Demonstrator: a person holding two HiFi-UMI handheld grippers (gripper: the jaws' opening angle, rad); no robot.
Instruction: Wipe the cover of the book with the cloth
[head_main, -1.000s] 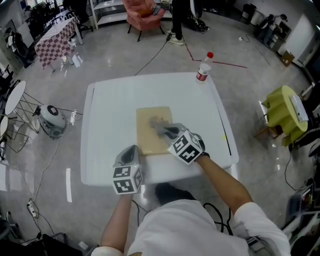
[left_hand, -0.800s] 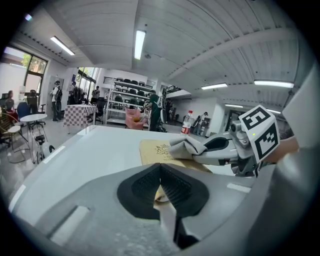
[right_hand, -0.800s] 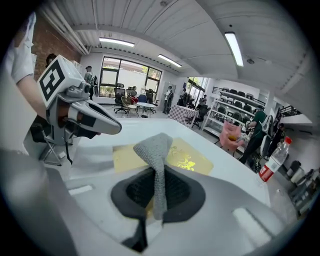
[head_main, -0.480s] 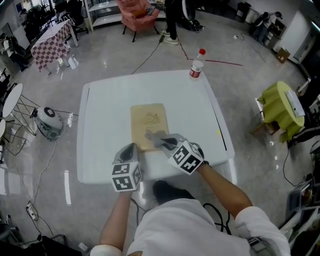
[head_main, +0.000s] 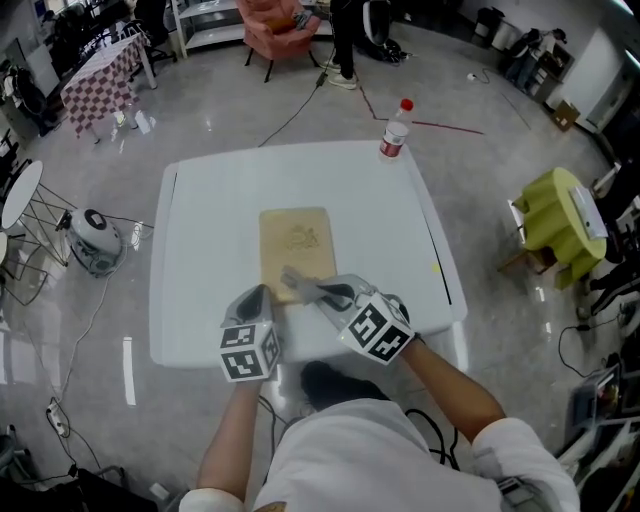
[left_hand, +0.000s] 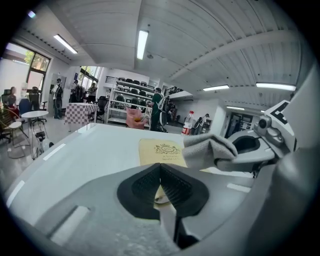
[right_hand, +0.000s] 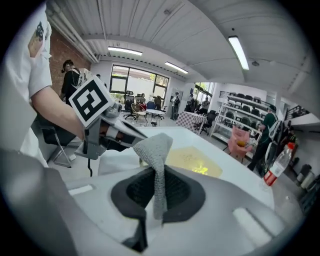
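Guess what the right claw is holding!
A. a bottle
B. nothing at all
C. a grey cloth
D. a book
C: in the right gripper view, the right claw has its jaws pinched on the cloth, which sticks up from between them.

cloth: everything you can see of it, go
The cloth is small, grey, knit-textured and crumpled. One end is pinched between the shut jaws of the right gripper; the rest bunches up beyond them. From the head view it sits over the near end of the tan book.
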